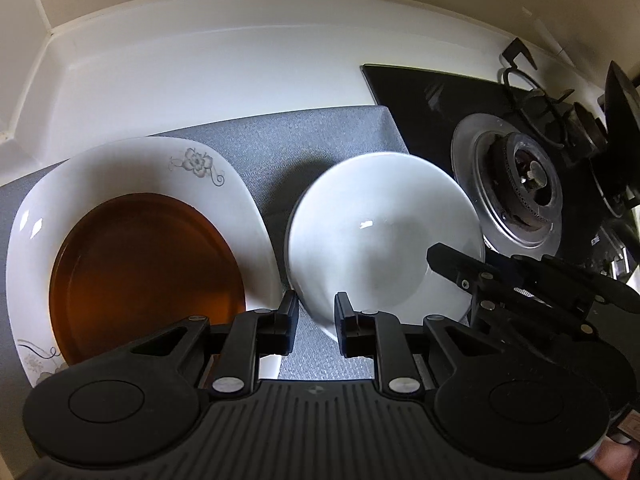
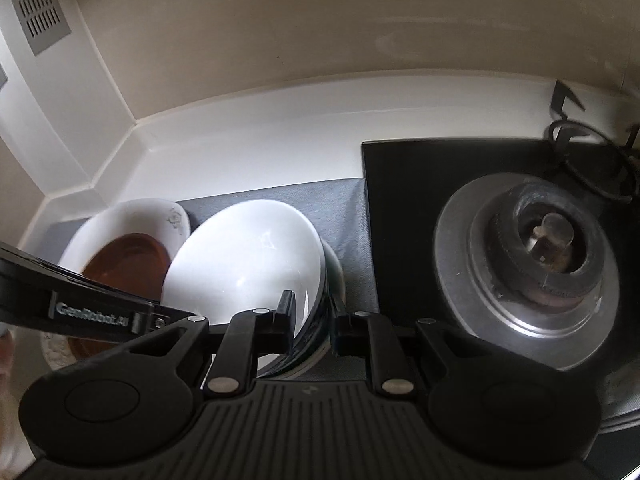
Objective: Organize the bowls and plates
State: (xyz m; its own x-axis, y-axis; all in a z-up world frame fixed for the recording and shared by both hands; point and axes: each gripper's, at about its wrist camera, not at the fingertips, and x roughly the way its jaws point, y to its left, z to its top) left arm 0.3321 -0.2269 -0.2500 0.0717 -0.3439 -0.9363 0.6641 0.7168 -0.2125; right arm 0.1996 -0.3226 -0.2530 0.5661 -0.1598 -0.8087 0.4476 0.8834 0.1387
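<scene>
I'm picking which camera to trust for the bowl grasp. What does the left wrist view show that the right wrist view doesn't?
Only the left wrist view shows the left gripper open at the white bowl's near rim, with grey mat between its fingers, and the right gripper reaching in.

Only the right wrist view shows the right gripper straddling the bowl's rim, a second bowl underneath, and a wall vent.

Both show the white bowl, brown plate, flowered white plate, grey mat and stove burner.
</scene>
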